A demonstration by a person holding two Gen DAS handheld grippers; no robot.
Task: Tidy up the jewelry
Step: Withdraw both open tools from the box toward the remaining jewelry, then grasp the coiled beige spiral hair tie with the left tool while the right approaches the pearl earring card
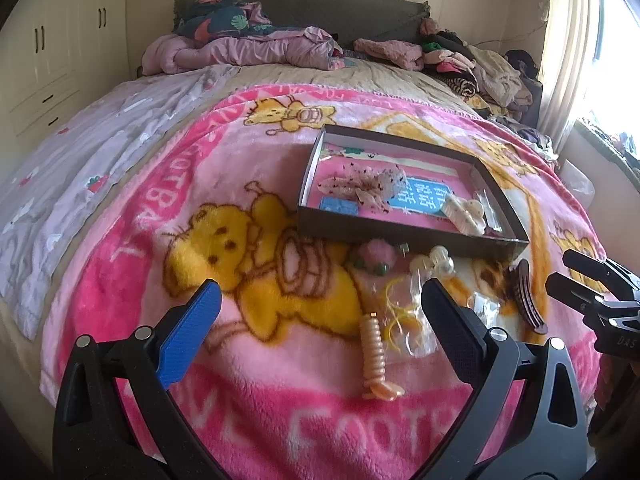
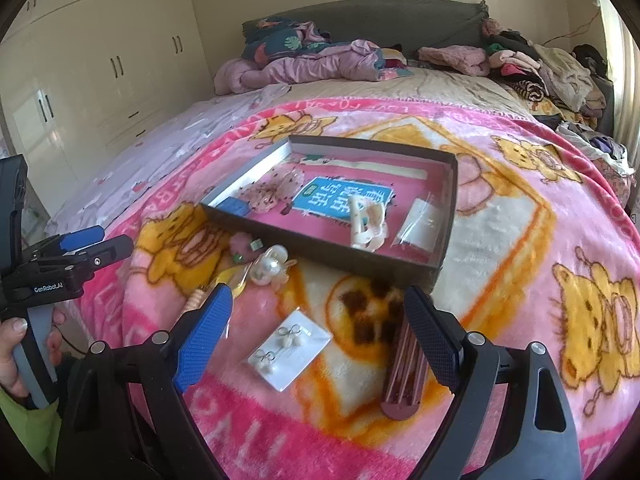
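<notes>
My right fingers (image 2: 224, 344) and left fingers (image 1: 192, 336) both stand apart, empty. Beyond them the box (image 2: 320, 246) already holds a white claw clip (image 2: 366, 226). Between my right fingers: earring card (image 2: 290, 348); brown comb (image 2: 402, 368) against the right one. Most pieces remain on the bed.

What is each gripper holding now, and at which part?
Nothing. The left gripper and the right gripper are both open above the blanket. The earring card lies loose between the right fingers, untouched.
</notes>
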